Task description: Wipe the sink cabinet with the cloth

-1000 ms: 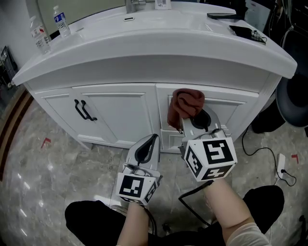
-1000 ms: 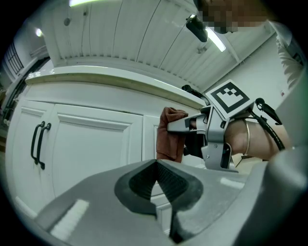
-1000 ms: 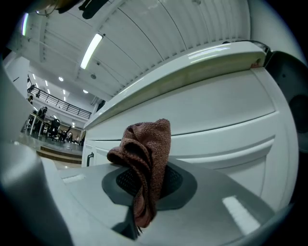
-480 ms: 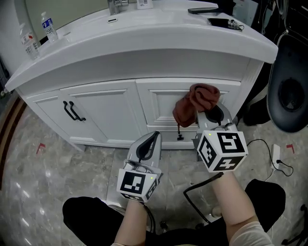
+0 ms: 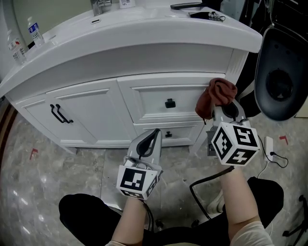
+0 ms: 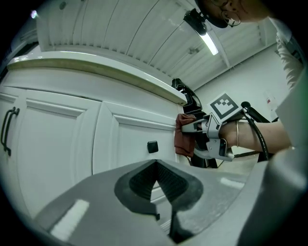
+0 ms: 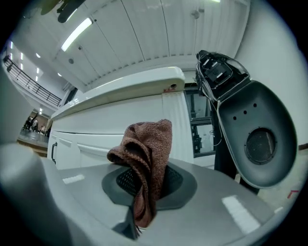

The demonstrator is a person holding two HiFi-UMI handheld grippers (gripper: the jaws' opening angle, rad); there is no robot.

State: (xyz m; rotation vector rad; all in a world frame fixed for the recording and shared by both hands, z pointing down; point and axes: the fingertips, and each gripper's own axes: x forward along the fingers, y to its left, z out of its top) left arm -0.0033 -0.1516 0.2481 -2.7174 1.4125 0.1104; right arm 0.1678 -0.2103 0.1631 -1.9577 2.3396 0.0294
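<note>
The white sink cabinet [image 5: 96,108] fills the upper half of the head view, with drawers and doors under a curved counter. My right gripper [image 5: 226,108] is shut on a reddish-brown cloth [image 5: 216,96], which is bunched against the cabinet's right front corner beside the upper drawer [image 5: 168,102]. The right gripper view shows the cloth [image 7: 147,158] pinched between the jaws and hanging over them, with the cabinet's corner post [image 7: 175,120] behind. My left gripper [image 5: 147,144] hangs lower at the centre, shut and empty, pointing at the lower drawer [image 5: 166,134]. The left gripper view shows the cloth [image 6: 184,139].
A black office chair [image 5: 281,72] stands close to the right of the cabinet. A white power strip with a cable [image 5: 269,146] lies on the marble floor at the right. Water bottles [image 5: 33,31] and dark items [image 5: 199,12] rest on the counter. Black double handles [image 5: 60,115] sit on the left door.
My right gripper has carried the cloth to the right along the cabinet front, from the middle panel to the right corner. The left gripper has stayed low at the centre.
</note>
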